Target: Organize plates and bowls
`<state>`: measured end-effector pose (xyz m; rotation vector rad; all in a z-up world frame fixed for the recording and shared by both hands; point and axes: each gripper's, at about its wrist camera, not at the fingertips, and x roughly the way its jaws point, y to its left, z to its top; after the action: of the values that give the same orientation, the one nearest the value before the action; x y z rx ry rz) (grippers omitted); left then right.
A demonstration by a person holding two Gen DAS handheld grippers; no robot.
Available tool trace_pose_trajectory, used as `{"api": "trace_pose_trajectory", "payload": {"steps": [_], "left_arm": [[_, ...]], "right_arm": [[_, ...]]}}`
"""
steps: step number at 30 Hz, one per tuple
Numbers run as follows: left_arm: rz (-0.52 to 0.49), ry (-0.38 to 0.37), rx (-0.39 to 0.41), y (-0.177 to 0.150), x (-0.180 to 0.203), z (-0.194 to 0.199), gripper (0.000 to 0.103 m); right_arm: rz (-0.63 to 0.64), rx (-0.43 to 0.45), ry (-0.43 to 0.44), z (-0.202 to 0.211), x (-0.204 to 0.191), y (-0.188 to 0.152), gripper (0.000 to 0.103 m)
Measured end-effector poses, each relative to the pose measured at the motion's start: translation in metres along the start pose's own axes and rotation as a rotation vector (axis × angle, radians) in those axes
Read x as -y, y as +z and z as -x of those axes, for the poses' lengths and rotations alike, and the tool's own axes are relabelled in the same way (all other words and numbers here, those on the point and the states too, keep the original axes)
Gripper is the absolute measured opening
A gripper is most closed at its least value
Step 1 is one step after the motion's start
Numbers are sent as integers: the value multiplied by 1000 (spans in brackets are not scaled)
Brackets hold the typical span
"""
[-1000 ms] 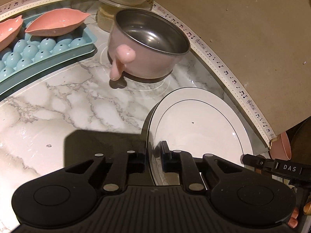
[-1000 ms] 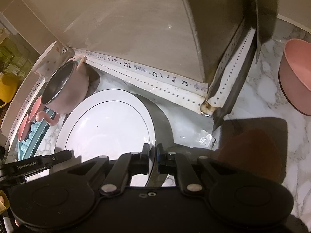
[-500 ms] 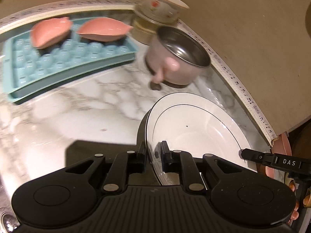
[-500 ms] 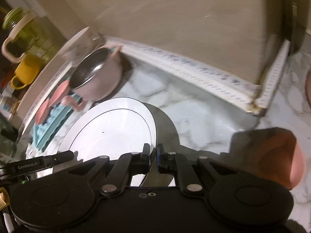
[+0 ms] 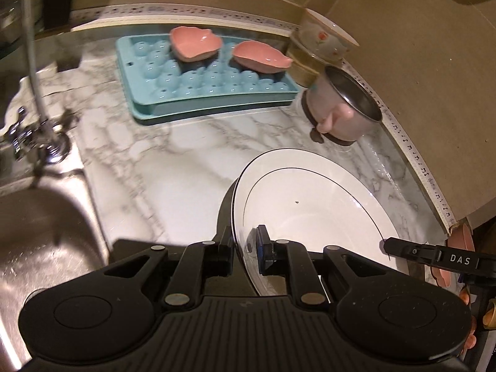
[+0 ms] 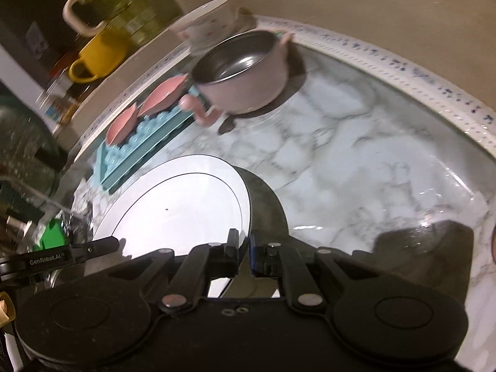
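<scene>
A large white plate [image 5: 313,214] with a thin dark ring hangs above the marble counter, held from both sides. My left gripper [image 5: 246,249] is shut on its left rim. My right gripper [image 6: 245,249] is shut on the opposite rim of the same white plate [image 6: 173,210]. Behind it stands a pink steel-lined bowl [image 5: 347,108] with handles, seen also as the pink bowl [image 6: 241,71] in the right wrist view. Two pink leaf-shaped dishes [image 5: 195,43] rest on a teal tray [image 5: 173,99]. A floral bowl [image 5: 325,38] sits stacked by the wall.
A steel sink [image 5: 40,235] with a faucet [image 5: 34,130] lies left of the counter. A brown wall with patterned tape [image 5: 415,152] borders the right. A yellow mug [image 6: 96,55] and a jar stand on a shelf. A pink bowl edge [image 5: 465,248] shows far right.
Both grippers have carried the plate leftward along the counter, away from the wall corner. The sink and faucet have come into the left wrist view; the pink bowl and tray look farther off.
</scene>
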<state>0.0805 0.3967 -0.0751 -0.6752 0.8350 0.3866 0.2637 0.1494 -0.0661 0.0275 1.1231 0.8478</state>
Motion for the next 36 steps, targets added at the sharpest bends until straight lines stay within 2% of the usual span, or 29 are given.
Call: {"api": "trace_pose_trajectory", "payload": {"steps": [14,23,28,36], "left_arm": [[44,22,-6,-25,-17,-1,13],[39,26,-10,-24,-17,0,13],[45,54,8,-24,-17,8,13],[11,67,59,-33,-8,41,14]], "right_arm": [[42,-40,-8,-11,-11,-19,6],[40,-40,-16,-11,-12,-18,6],[47,-23,-38,-3,-10,-18,16],[59,22,-43,30,-5,-27,19]]}}
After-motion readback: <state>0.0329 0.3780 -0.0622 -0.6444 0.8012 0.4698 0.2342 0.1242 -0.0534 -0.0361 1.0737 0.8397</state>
